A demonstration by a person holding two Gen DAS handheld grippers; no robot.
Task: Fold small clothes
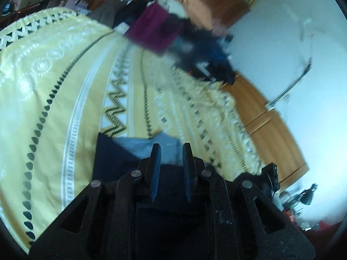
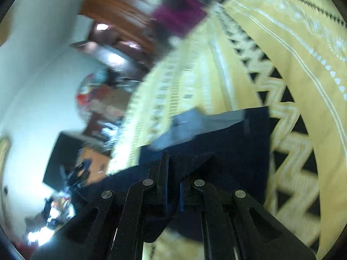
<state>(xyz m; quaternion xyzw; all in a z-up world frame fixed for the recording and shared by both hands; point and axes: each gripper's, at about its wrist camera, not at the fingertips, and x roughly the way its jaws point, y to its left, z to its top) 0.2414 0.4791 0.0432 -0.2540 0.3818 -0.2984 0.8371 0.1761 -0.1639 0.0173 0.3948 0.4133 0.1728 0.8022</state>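
A small dark navy garment [image 1: 112,158] with a light blue-grey part [image 1: 141,146] lies on the yellow patterned bedspread [image 1: 54,82]. My left gripper [image 1: 171,149] hovers over the garment's edge with its jaws apart and nothing between them. In the right wrist view the same navy garment [image 2: 234,143] with its grey part [image 2: 195,123] lies on the bedspread [image 2: 303,43]. My right gripper [image 2: 173,164] has a fold of the navy cloth bunched between its fingers, which stand close together.
A pile of clothes, with a magenta piece [image 1: 151,28] and dark items [image 1: 206,52], lies at the far end of the bed. A wooden wardrobe [image 1: 266,125] and a white wall stand beyond the bed's edge. Cluttered furniture shows in the right wrist view [image 2: 95,99].
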